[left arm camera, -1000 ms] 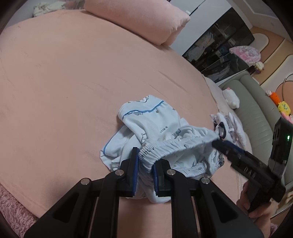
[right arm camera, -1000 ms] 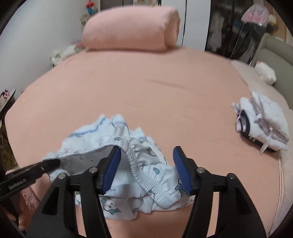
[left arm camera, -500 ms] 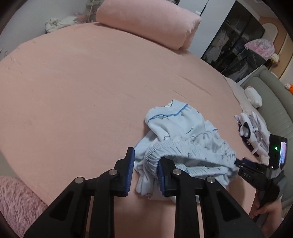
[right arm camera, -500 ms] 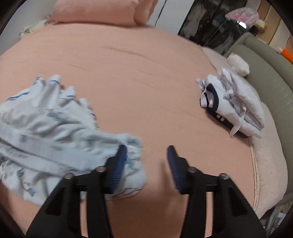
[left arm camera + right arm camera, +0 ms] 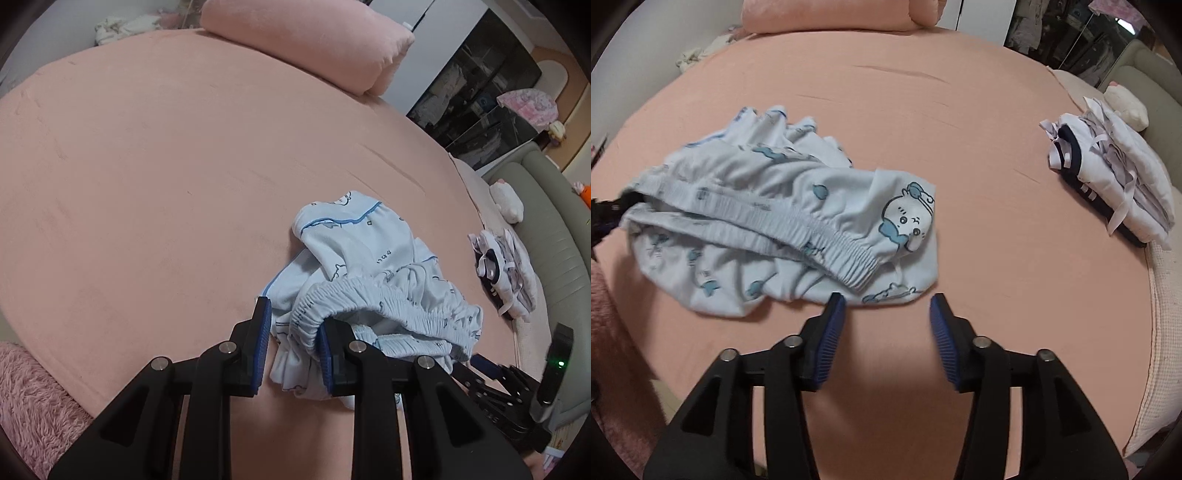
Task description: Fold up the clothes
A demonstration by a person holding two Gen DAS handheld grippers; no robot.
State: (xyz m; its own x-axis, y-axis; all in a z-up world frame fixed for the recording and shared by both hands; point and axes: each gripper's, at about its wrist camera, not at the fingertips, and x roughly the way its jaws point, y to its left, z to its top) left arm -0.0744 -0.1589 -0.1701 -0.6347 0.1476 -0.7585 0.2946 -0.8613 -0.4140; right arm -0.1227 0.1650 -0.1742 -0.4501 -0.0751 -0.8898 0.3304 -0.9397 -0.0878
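I was spreading the pale blue shorts [image 5: 783,229]; my left gripper [image 5: 291,347] loosely straddled their waistband [image 5: 369,299], my right gripper [image 5: 884,332] beside them was opening, empty, needing a fresh hold.

Left gripper [image 5: 291,343], right gripper [image 5: 886,332]: black plastic fingers, ribbed blue pads [image 5: 831,332], silver screws [image 5: 357,346]; green light [image 5: 561,363] on right unit.

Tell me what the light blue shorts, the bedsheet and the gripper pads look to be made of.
Light blue shorts: soft knit, probably cotton jersey; matte, limp folds, gathered elastic waistband, printed cartoon figures. Bedsheet: pink, matte, faintly napped fabric, perhaps brushed microfibre; shallow creases. Pads: blue, finely ribbed, likely rubber or soft plastic, on black hard-plastic fingers.
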